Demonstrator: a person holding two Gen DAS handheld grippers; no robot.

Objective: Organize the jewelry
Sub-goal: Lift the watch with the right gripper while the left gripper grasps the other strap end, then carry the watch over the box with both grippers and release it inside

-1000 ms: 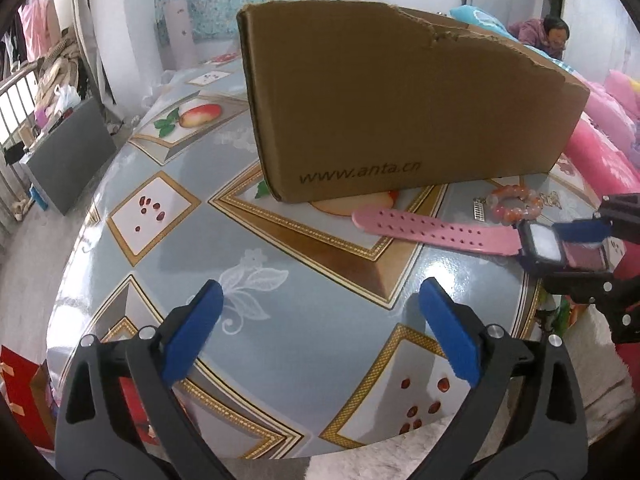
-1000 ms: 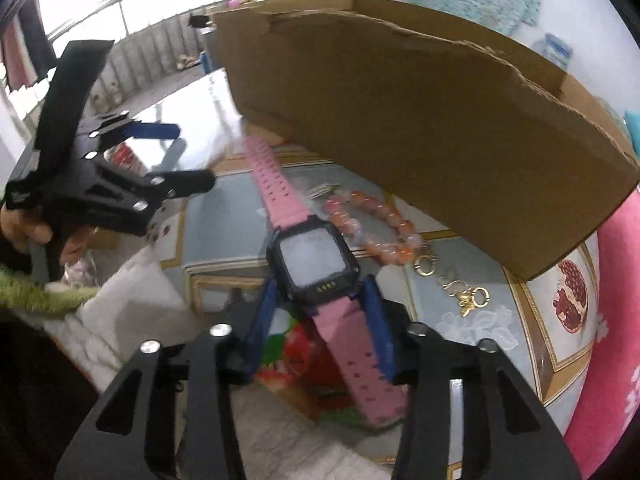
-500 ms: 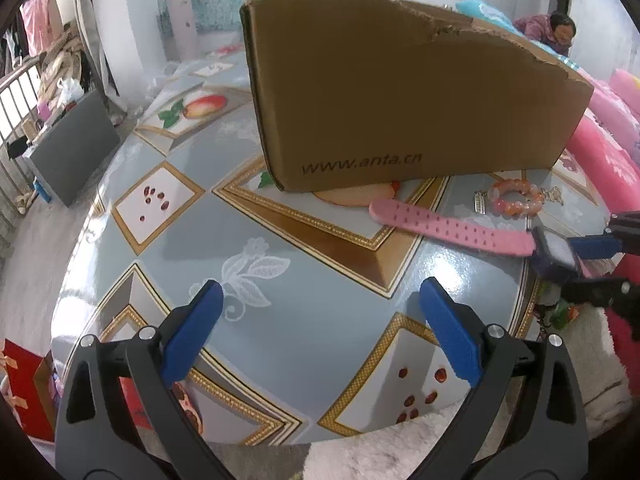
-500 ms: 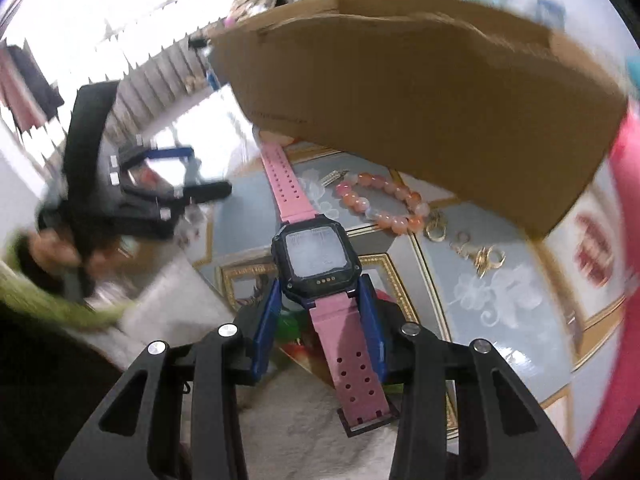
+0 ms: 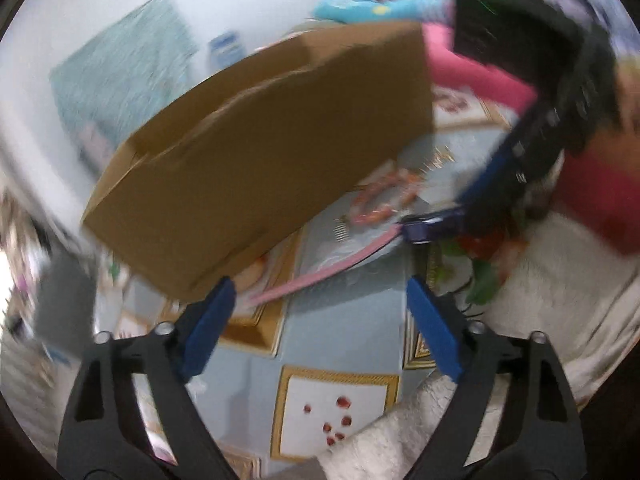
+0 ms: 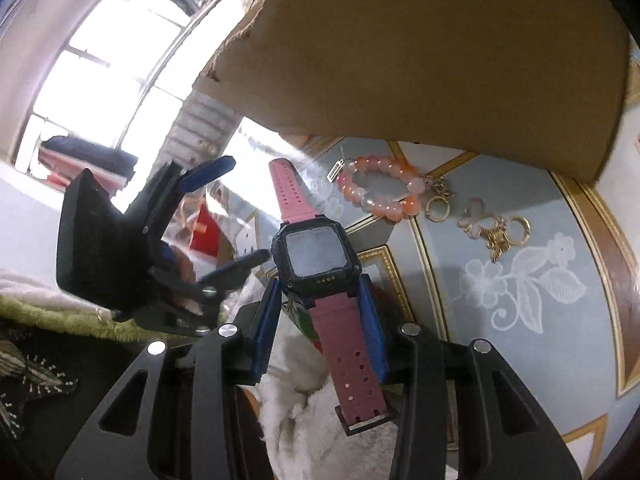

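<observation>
Patterned blue-grey oilcloth with gold-framed squares covers the table [image 6: 532,344], and a tall cardboard box [image 5: 256,152] stands across its far side, seen in both wrist views.

At the left, the left gripper [image 5: 320,324] is seen in its own view, held over the near edge of the table. Its blue pads stand well apart, with nothing between them but bare cloth, though the jaws have just been closing a little. The free tip of the pink strap lies just ahead of these jaws, near the left pad, and the strap runs away up and to the right toward the other gripper. In the right wrist view this same gripper is seen at the left, its two blue fingers spread and pointed toward the watch case, close beside it but not touching.

Further right, the pink watch [image 6: 316,256] is held by the right gripper [image 6: 320,320], whose pads are closed on the sides of the case and strap just below the dark square face. The watch's long axis runs along the gripper's pointing line: one strap end reaches out over the near edge of the table, the buckle end hangs back between the jaws.

Right of the watch, a beaded bracelet [image 6: 380,196] lies at the box's foot, with small gold charms [image 6: 496,228] beyond it.
</observation>
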